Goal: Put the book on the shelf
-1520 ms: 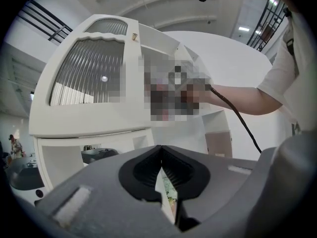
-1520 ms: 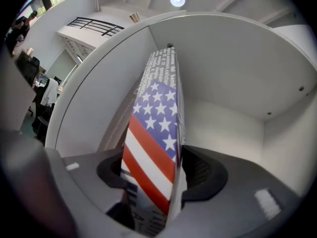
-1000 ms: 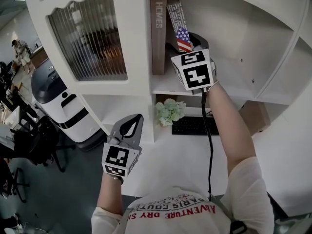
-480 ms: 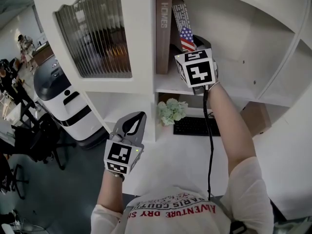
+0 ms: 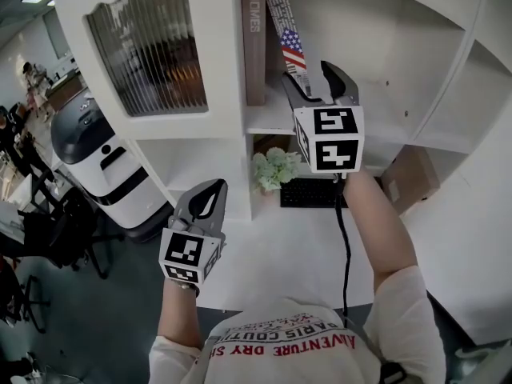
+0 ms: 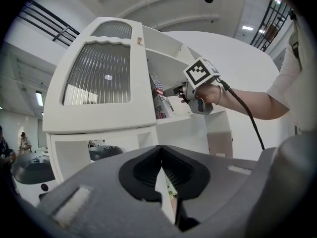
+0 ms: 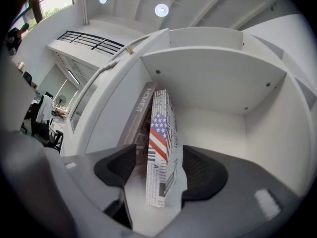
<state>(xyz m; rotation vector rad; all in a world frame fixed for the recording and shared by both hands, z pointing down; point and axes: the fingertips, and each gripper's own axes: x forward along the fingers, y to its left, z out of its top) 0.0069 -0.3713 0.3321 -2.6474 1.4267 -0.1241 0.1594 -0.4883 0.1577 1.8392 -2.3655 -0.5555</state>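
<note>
The book (image 5: 289, 45), with a flag on its spine, stands on the shelf (image 5: 268, 121) at the upper middle of the head view. It tilts left, with its top against a brown book (image 5: 254, 38) that stands upright beside the cabinet wall. The right gripper (image 5: 314, 86) sits just below the book in the frame, and its jaws are spread wide. In the right gripper view the book (image 7: 161, 152) rises between the two pads (image 7: 117, 164), with a gap on each side, so neither pad touches it.

The left gripper (image 5: 206, 202) hangs at the lower left of the frame, well apart from the shelf. Its jaws are pressed together with nothing between them. A plant (image 5: 276, 169) and a keyboard (image 5: 312, 192) lie on the desk (image 5: 280, 254) under the shelf.
</note>
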